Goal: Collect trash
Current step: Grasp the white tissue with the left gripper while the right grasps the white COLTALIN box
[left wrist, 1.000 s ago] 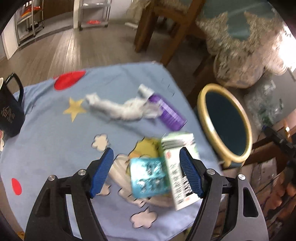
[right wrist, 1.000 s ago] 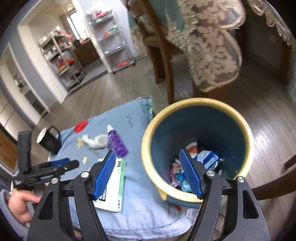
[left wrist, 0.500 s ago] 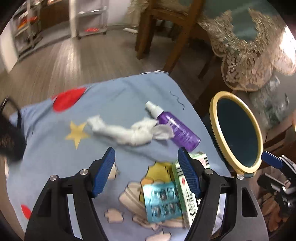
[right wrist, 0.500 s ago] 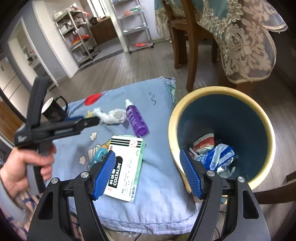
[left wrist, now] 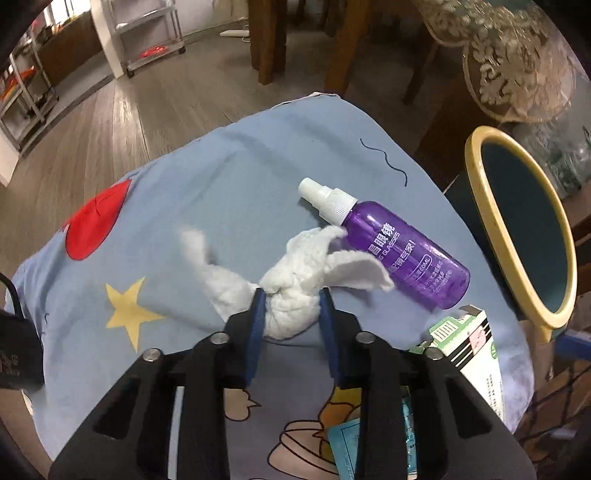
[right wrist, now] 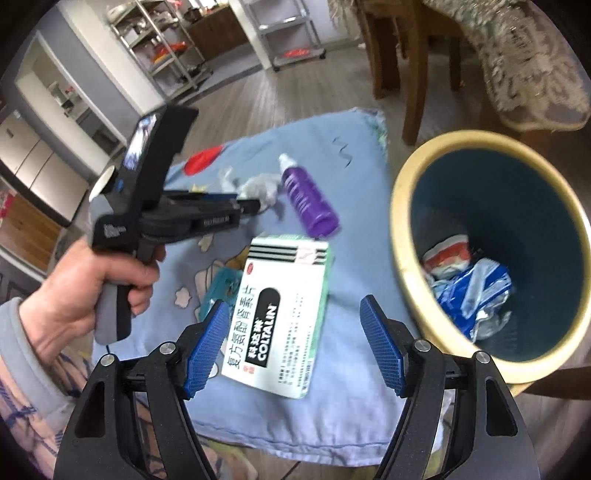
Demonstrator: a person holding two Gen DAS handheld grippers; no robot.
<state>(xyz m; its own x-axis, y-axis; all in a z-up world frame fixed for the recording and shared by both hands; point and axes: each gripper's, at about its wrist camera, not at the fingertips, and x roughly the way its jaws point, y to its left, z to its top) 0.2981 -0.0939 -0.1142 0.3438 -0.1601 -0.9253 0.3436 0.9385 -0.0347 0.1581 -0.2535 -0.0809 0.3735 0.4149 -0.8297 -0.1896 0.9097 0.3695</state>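
My left gripper (left wrist: 291, 306) is shut on a crumpled white tissue (left wrist: 295, 273) that lies on the blue cartoon cloth (left wrist: 229, 177). It also shows in the right wrist view (right wrist: 255, 205), pinching the tissue (right wrist: 258, 184). A purple spray bottle (left wrist: 391, 251) lies right of the tissue, touching it. A white-and-green Coltalin box (right wrist: 280, 314) and a teal blister pack (right wrist: 218, 284) lie nearer the cloth's front. My right gripper (right wrist: 291, 345) is open and empty above the box. The yellow-rimmed blue bin (right wrist: 402, 236) to the right holds wrappers (right wrist: 469, 280).
A black mug (left wrist: 14, 347) stands at the cloth's left edge. Wooden chair legs (left wrist: 266, 37) and a lace tablecloth (left wrist: 517, 55) stand behind the cloth. Metal shelf carts (right wrist: 288, 29) stand far back on the wood floor.
My left gripper has moved forward over the cloth and shut on the white tissue. My right gripper has swung left from above the bin to above the Coltalin box, still open.
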